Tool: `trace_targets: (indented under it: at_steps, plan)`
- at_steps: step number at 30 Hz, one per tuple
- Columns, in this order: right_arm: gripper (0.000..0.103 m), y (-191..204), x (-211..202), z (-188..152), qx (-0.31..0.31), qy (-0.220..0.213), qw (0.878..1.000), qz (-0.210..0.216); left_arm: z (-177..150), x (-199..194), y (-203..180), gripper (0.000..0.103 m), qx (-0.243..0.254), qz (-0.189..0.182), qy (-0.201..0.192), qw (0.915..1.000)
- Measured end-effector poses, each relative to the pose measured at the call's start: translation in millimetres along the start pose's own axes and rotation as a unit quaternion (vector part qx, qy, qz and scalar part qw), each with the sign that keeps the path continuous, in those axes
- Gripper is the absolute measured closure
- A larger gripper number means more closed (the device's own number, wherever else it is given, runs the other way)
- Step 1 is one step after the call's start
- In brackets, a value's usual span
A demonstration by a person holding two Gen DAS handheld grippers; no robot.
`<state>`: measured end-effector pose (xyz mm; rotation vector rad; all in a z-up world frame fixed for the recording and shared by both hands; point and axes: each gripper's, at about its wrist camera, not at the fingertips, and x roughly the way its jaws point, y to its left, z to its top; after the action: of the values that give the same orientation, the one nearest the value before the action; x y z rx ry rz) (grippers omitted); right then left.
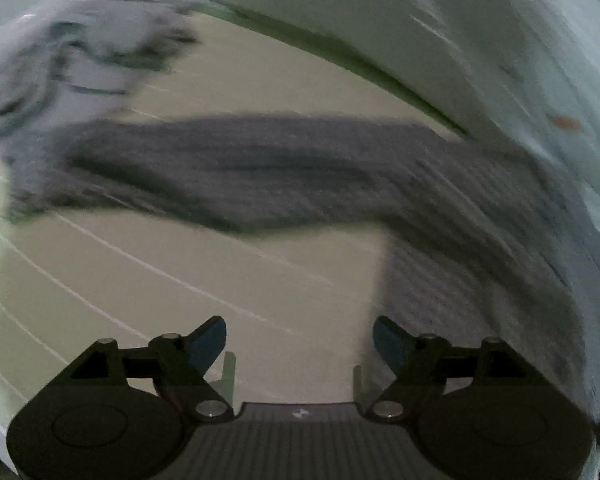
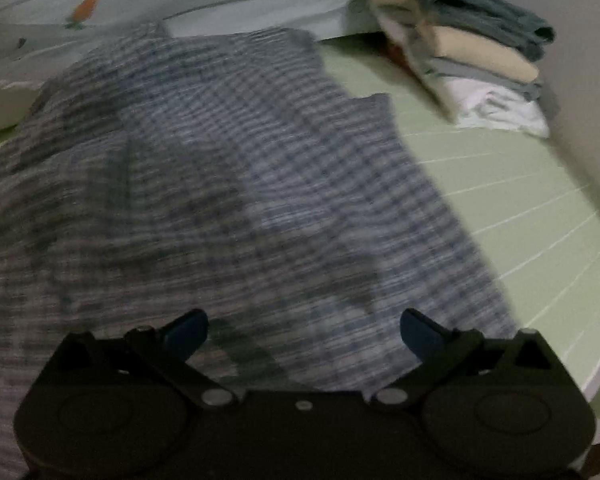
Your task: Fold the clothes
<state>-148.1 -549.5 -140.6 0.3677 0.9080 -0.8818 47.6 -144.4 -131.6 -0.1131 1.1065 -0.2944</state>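
1. The left gripper (image 1: pixel 299 334) stood with its jaws spread wide and nothing between them; only the pale green bed sheet (image 1: pixel 148 280) showed in the gap.
2. The right gripper (image 2: pixel 304 326) likewise stood with its jaws apart, its blue fingertips (image 2: pixel 188 330) clear of each other and pinching nothing, though checked cloth lay directly beneath the gap.
3. The checked garment (image 2: pixel 228 168) lay spread on the sheet just ahead of and under the right gripper. In the right wrist view its long axis ran away from the tool, from the near edge toward the far left, with one folded-over panel edge ending ahead and to the right.
4. In the left wrist view the same garment (image 1: pixel 300 168) appeared blurred as a dark band ahead of the left gripper, running across the view from left to right and widening past the right jaw.
5. A crumpled light cloth (image 1: pixel 80 72) lay ahead and far left of the left gripper, at the band's left end; whether the two touched could not be determined.
6. A stack of folded clothes (image 2: pixel 480 52) sat ahead and well to the right of the right gripper, apart from the checked garment, against the wall (image 2: pixel 580 40).
7. A pale quilt with a carrot print (image 2: pixel 85 7) lay beyond the garment's far end.
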Motion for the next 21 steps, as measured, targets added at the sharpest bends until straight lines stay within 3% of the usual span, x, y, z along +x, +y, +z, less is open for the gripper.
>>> trace_targets:
  at_steps: [3,8,9,11,12,13,17,21]
  plan:
    - [0.000,-30,6,0,0.008,-0.002,1.000,-0.006,-26,6,-37,0.019,0.035,-0.008,0.018,0.9992]
    - [0.000,-67,9,-14,0.017,-0.002,1.000,0.003,-55,16,-64,0.019,0.024,0.013,0.034,0.9990]
    - [0.000,-72,10,-16,0.013,-0.001,1.000,0.006,-59,17,-67,0.025,0.022,0.024,0.033,0.9989]
    - [0.000,-81,14,-19,0.003,-0.001,1.000,0.010,-68,18,-71,0.051,0.016,0.050,0.029,0.9982]
    - [0.000,-85,15,-19,-0.001,-0.001,1.000,0.012,-72,17,-71,0.080,0.009,0.057,0.030,0.9979]
    - [0.000,-89,17,-18,-0.005,-0.001,1.000,0.014,-74,15,-68,0.099,-0.001,0.062,0.029,0.9977]
    - [0.000,-105,23,-14,-0.007,-0.005,1.000,0.029,-83,-1,-54,0.100,-0.023,0.092,-0.003,0.9955]
    - [0.000,-116,26,-8,0.003,-0.017,0.999,0.042,-91,-20,-16,0.099,-0.100,0.120,-0.012,0.9877]
